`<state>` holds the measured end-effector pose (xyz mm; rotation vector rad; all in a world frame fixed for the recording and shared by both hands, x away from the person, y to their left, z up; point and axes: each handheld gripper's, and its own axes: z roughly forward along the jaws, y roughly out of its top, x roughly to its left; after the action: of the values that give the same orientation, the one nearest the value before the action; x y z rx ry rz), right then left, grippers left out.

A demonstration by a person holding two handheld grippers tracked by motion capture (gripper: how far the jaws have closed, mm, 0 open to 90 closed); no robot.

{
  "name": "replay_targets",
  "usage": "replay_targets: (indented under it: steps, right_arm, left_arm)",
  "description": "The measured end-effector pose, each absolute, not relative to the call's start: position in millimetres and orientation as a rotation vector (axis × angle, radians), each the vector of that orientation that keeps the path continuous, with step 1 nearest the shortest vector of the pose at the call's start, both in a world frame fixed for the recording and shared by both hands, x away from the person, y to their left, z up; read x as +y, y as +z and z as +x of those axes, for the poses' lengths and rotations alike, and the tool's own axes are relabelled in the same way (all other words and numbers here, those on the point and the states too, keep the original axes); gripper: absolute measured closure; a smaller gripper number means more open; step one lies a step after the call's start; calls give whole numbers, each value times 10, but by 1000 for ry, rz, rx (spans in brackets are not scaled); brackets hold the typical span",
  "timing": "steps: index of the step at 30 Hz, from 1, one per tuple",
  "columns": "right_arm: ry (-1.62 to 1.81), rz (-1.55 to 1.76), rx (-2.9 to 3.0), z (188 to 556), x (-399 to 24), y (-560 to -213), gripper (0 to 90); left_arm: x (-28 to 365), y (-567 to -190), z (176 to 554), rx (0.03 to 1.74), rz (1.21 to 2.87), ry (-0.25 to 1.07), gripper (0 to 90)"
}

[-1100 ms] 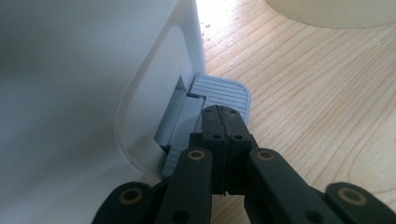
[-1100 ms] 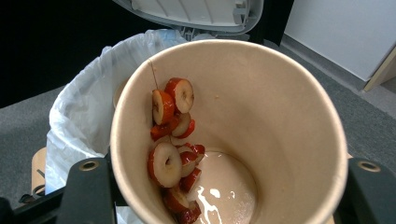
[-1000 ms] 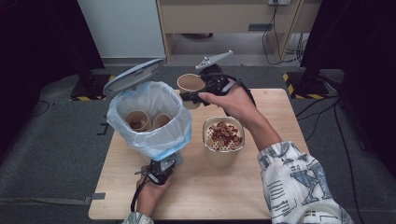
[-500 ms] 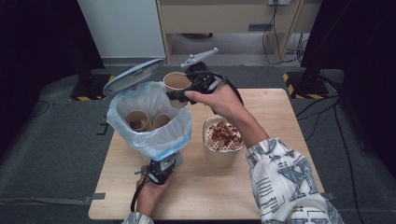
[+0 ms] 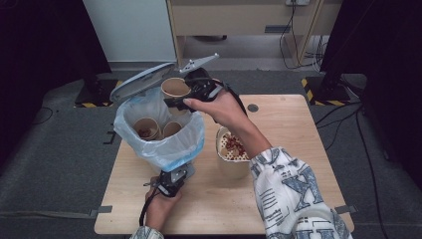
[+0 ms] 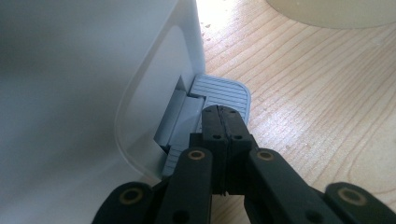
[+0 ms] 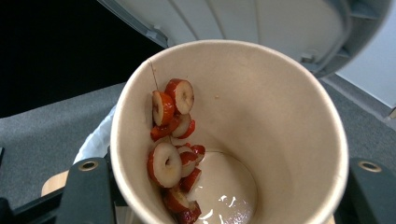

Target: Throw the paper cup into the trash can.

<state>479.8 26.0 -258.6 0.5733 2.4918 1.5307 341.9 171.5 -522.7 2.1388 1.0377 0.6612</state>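
Note:
A white pedal bin (image 5: 149,154) lined with a pale blue bag (image 5: 179,149) stands on the wooden table (image 5: 288,129), its grey lid (image 5: 142,82) raised. Two used paper cups (image 5: 147,128) lie inside it. My right gripper (image 5: 181,97) is shut on a brown paper cup (image 5: 175,87), tilted over the bin's far rim. In the right gripper view that cup (image 7: 280,121) has red date slices (image 7: 170,140) stuck to its inner wall. My left gripper (image 5: 171,181) is shut, its tips (image 6: 224,114) resting on the grey pedal (image 6: 224,93) at the bin's foot.
A wide paper cup (image 5: 233,152) full of red date slices stands on the table right of the bin, under my right forearm. Its base (image 6: 327,9) lies beyond the pedal. Cabinets and cables lie past the table's far edge.
My right hand has carried the paper cup leftward, from above the table's back edge to over the open bin. The left gripper has stayed on the pedal.

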Motion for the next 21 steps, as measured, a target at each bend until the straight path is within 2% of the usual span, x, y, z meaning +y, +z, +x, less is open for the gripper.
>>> replay_targets:
  steps: [21]
  right_arm:
    - [1509, 561, 2508, 4807, 585, -2805, 316]
  left_arm:
    - [1713, -5228, 3418, 1040, 2137, 662, 889]
